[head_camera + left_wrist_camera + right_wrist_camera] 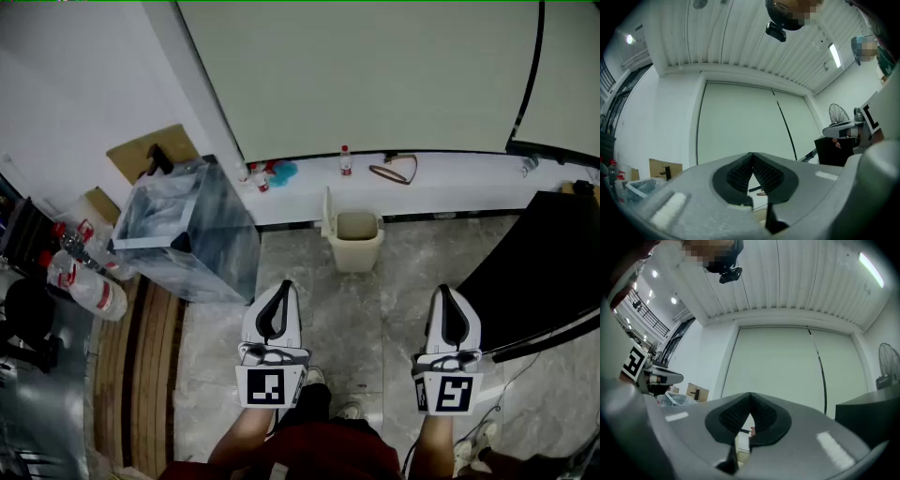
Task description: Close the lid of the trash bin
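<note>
Trash bin [357, 244] stands on the floor [403, 262] against the white ledge [459, 194], lid [328, 214] upright. Left gripper [285, 287] and right gripper [442, 292] are closed, empty, well short of it. Their cubes carry square black-and-white markers, too coarse to read.

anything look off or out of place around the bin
Only the trash bin itself: its lid stands flipped upright at the left side, leaving the bin open. No spill shows on the floor around it.
</note>
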A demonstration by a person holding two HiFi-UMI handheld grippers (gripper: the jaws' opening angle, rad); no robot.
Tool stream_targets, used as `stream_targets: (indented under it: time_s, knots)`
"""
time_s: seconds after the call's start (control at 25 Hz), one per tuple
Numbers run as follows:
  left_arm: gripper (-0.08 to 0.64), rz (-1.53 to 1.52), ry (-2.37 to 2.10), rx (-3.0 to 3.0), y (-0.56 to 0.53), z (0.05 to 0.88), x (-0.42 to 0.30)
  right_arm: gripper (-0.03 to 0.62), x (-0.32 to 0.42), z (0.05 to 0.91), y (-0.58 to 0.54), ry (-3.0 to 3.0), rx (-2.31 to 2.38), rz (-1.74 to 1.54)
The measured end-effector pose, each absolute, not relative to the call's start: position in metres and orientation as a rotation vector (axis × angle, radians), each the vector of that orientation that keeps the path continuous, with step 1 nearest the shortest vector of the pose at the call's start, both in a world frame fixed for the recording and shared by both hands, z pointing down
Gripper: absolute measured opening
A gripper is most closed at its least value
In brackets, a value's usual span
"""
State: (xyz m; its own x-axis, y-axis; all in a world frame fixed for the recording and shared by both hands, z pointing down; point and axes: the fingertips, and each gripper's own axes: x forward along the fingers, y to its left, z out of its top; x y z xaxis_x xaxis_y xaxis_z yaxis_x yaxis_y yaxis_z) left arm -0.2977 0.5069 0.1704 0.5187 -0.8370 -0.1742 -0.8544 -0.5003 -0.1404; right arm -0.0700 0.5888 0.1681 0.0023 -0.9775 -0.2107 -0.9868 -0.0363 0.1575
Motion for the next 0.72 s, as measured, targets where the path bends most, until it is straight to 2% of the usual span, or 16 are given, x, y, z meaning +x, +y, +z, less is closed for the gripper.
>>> stream_targets:
  time_s: [0.72]
  knots:
    - [0.005,0.096,1.427,-2.604,0.527,0.190,-0.287,0.002,-0.073,0.185,0.608,2.182,-2.199,0.363]
